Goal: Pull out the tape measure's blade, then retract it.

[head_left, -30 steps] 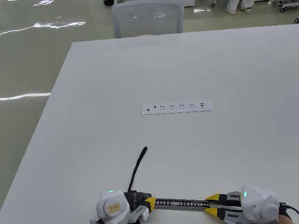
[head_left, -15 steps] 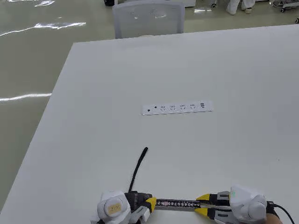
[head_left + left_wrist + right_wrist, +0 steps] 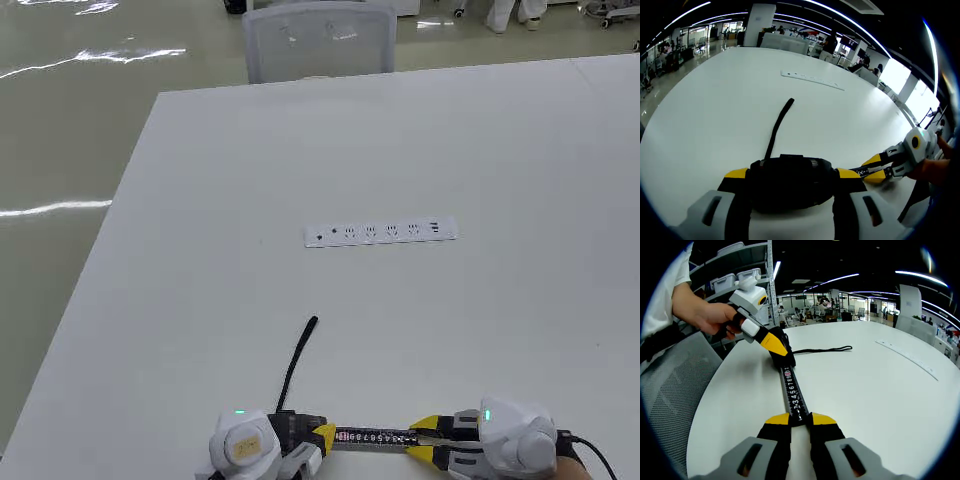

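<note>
Head view, near edge of the white tabletop (image 3: 400,140) — the left hand-held gripper (image 3: 318,438) clamps the black tape measure (image 3: 292,424), the right hand-held gripper (image 3: 422,439) pinches its blade (image 3: 375,437) — stretched flat between them.

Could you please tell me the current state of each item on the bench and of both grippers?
left gripper: shut on the tape measure.
right gripper: shut on the blade's tip.
blade: partly pulled out, straight.
strap: lying loose on the table.
power strip: nothing plugged in.
</note>
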### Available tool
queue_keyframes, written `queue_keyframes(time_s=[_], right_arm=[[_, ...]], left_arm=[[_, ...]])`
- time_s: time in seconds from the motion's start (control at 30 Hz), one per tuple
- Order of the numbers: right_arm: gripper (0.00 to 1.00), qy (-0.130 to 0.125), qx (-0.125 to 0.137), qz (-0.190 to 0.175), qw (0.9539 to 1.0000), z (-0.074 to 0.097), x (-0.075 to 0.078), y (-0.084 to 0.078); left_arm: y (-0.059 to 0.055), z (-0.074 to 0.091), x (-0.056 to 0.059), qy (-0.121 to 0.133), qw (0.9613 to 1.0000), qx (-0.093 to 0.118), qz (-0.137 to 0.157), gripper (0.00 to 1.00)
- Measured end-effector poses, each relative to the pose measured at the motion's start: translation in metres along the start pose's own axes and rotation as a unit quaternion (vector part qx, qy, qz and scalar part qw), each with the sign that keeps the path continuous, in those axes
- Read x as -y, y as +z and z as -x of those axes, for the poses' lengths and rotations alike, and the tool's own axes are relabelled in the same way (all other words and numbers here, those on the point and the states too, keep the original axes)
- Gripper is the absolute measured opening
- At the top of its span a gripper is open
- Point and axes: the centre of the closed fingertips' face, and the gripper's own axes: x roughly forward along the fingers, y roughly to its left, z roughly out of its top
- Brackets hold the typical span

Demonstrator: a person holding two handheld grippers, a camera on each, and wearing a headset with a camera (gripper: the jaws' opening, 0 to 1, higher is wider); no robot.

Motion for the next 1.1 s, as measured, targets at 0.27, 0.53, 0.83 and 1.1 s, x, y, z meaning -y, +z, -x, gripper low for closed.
queue_keyframes(time_s=[0.27,0.53,0.83,1.1], right_arm=[[0.12,0.006,0.0,0.003,1.0,-0.01,-0.002,0.006],[0.12,0.01,0.003,0.002,0.9999,-0.021,-0.003,0.011],[0.12,0.015,0.002,0.007,0.9999,-0.031,-0.005,0.015],[0.12,0.012,0.003,0.006,0.9999,-0.035,-0.004,0.019]], left_arm=[[0.0,0.0,0.0,0.001,1.0,0.0,0.002,0.64],[0.0,0.0,0.0,0.001,1.0,-0.001,0.004,0.63],[0.0,0.0,0.0,0.0,1.0,-0.001,0.006,0.64],[0.001,0.001,0.0,0.0,1.0,0.0,0.01,0.64]])
